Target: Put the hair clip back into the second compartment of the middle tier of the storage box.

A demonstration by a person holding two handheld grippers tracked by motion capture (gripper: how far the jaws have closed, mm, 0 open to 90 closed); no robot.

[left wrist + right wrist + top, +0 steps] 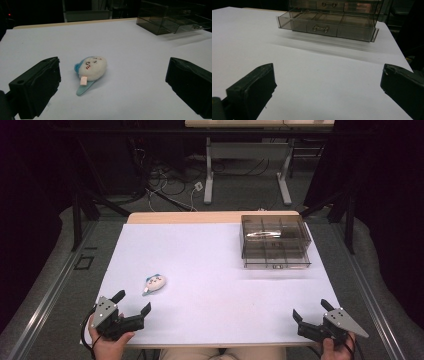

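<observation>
A small white plush toy [154,283] with a blue back and a little face lies on the white table [210,290], left of centre. In the left gripper view the plush toy [91,68] rests on its side a short way ahead, between the lines of the two jaws. My left gripper [133,302] sits open at the table's front left corner, just short of the toy. A smoky transparent drawer box [274,241] stands at the back right, its lower drawer [324,28] pulled out. My right gripper [312,309] is open at the front right, holding nothing.
Beyond the table's far edge are grey floor, cables [170,182] and the legs of another desk [210,172]. Dark stands flank both sides. The white surface between toy and drawer box is bare.
</observation>
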